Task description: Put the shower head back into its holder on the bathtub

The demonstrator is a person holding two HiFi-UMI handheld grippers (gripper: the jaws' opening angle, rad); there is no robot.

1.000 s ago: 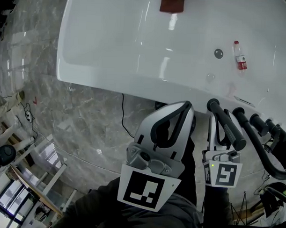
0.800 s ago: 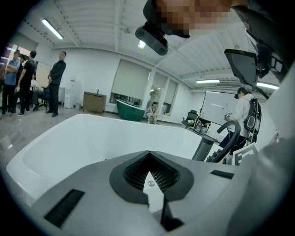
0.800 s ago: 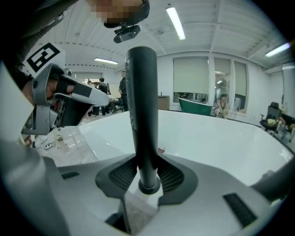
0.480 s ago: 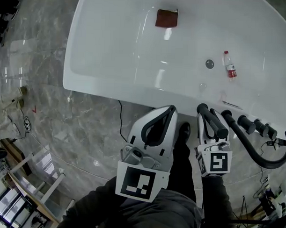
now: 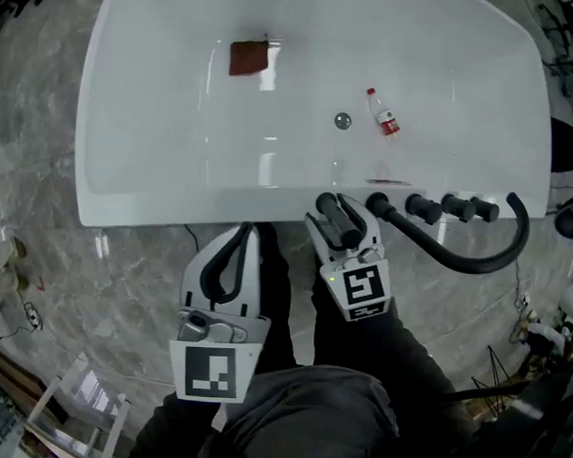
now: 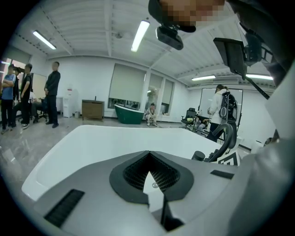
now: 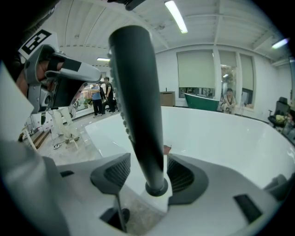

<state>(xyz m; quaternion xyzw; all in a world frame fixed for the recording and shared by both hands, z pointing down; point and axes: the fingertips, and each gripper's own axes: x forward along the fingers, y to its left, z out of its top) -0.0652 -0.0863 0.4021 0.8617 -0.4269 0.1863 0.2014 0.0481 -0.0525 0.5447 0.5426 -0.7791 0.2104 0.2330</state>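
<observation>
Black against the white bathtub, the shower head stood upright in its holder on the near rim, beside the taps. The right gripper had just been opening: its fingers flanked the handle, spread wide and clamping nothing. The left gripper hung closed and empty. Release seemed the step in hand; the next move likely called for drawing straight back without nudging the head.

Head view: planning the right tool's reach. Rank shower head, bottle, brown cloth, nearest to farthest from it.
1. Shower head, inside the right tool, whose jaws just opened.
2. Bottle, in the tub, right side.
3. Brown cloth, farther left.
</observation>
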